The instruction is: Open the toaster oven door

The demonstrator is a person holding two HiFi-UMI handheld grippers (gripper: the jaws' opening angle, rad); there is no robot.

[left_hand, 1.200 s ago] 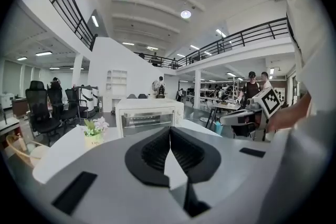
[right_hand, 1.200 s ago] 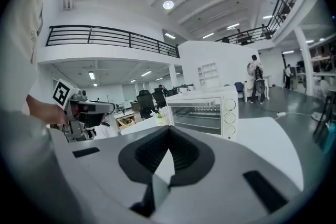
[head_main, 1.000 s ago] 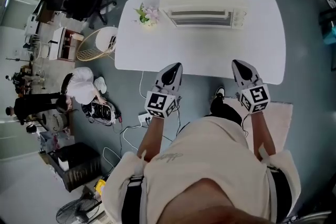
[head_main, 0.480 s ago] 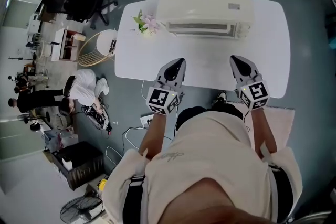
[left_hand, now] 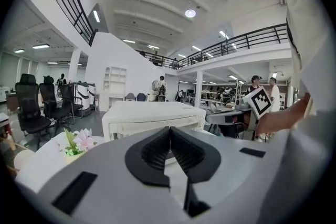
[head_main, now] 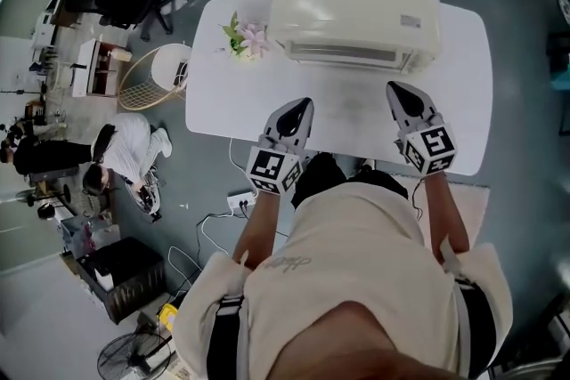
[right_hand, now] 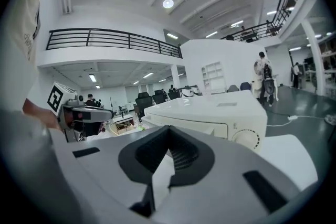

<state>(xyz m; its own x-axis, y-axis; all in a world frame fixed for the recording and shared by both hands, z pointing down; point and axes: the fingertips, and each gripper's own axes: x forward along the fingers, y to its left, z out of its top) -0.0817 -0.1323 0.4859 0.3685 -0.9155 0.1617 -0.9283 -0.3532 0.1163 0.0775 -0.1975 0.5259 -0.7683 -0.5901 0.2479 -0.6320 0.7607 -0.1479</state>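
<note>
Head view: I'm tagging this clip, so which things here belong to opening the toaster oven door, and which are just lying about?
For the job:
toaster oven
its door, closed
left gripper and right gripper, both shut and empty
table under the oven

Lying about:
flower sprig on the table
wicker basket on the floor
cables on the floor

The white table (head_main: pixel 223 98) at 12 o'clock carries flowers (head_main: pixel 247 37) at its 10 o'clock corner, with a wicker basket (head_main: pixel 145 77) floor-standing at 9 o'clock.
</note>
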